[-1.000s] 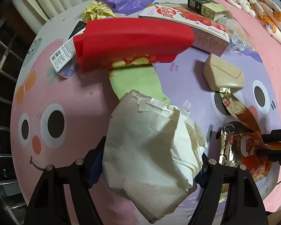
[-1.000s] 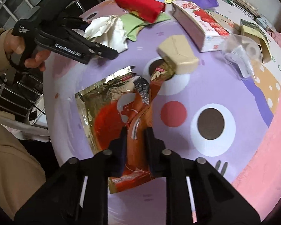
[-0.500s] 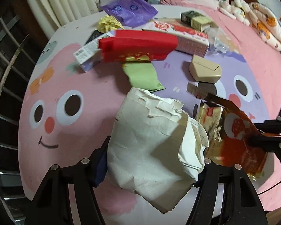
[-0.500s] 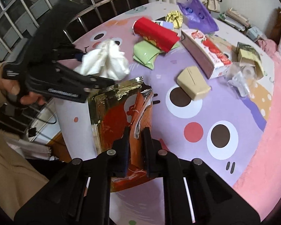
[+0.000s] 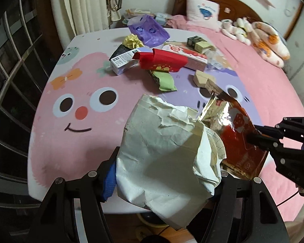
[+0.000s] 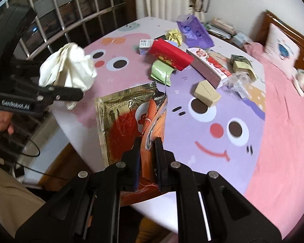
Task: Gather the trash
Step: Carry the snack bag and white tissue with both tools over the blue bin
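My left gripper (image 5: 166, 174) is shut on a crumpled white paper bag (image 5: 164, 154) and holds it above the near edge of the table. It also shows in the right wrist view (image 6: 69, 70). My right gripper (image 6: 148, 141) is shut on a gold and red foil packet (image 6: 129, 121) and holds it off the table, next to the paper bag; the packet also shows in the left wrist view (image 5: 237, 137). More trash lies on the table: a red box (image 5: 162, 60), a green wrapper (image 5: 166, 81), a beige box (image 5: 202, 79), a strawberry carton (image 6: 210, 66).
The round table (image 5: 71, 141) has a pink and purple cartoon cloth. A purple bag (image 5: 148, 30), yellow crumpled paper (image 5: 132, 40), a small barcode carton (image 5: 121, 60) and green boxes (image 5: 198, 42) lie at its far side. A bed (image 5: 253, 60) stands behind. Window bars (image 6: 50, 20) are at the left.
Both grippers have lifted and pulled back toward the table's near edge, carrying the paper bag and the foil packet up off the table. The trash left on the table has not moved.
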